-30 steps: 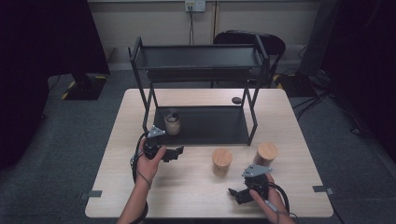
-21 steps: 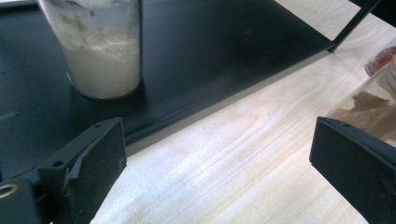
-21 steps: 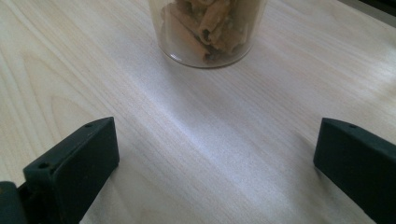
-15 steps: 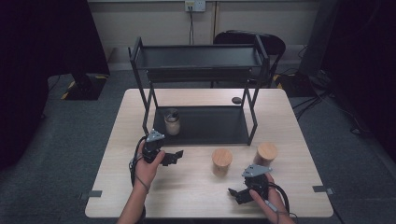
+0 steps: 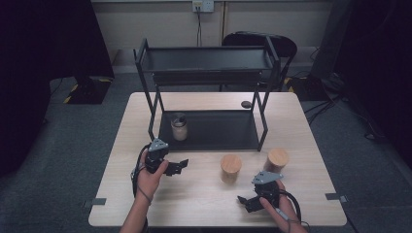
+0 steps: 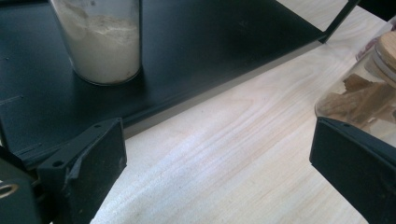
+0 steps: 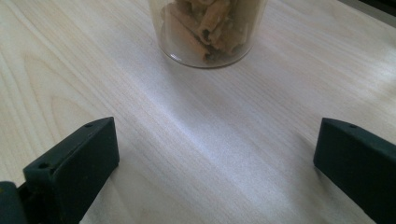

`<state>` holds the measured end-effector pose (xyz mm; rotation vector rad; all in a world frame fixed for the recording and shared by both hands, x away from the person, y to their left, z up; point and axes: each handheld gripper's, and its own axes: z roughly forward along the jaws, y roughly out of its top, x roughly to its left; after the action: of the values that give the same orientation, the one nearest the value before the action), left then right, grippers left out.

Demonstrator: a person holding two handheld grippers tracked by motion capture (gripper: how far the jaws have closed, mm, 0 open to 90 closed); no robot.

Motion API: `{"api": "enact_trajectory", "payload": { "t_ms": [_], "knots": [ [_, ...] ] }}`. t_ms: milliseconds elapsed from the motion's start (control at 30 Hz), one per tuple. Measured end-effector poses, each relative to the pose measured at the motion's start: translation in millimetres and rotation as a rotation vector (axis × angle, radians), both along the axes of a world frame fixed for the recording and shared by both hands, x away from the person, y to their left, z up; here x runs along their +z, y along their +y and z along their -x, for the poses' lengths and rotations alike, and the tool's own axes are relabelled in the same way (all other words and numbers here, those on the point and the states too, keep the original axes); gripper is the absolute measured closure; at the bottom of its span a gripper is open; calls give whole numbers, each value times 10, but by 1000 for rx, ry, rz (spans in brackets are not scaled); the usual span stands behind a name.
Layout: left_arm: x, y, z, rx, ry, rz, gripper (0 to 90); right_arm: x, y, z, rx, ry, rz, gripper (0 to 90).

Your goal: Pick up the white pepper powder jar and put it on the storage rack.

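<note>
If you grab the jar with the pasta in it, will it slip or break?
The pasta jar looks like smooth clear glass, so it may be slippery and could break if dropped. Its flat base sits steady on the table, so it probably won't roll. The pasta inside likely adds little weight.

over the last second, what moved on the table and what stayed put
The left gripper drew back a little toward the table's near edge, away from the shelf, jaws open and empty. The right gripper, the powder jar and both wooden-lidded jars stayed where they were.
</note>
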<state>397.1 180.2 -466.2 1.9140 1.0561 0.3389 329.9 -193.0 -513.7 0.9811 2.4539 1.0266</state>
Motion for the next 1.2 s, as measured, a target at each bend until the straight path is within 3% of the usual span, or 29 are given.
{"api": "enact_trajectory", "payload": {
  "t_ms": [1200],
  "knots": [
    [-42,251,204,-5,-3,-24,35,0,0,0,0,0,0,0]
  ]
}}
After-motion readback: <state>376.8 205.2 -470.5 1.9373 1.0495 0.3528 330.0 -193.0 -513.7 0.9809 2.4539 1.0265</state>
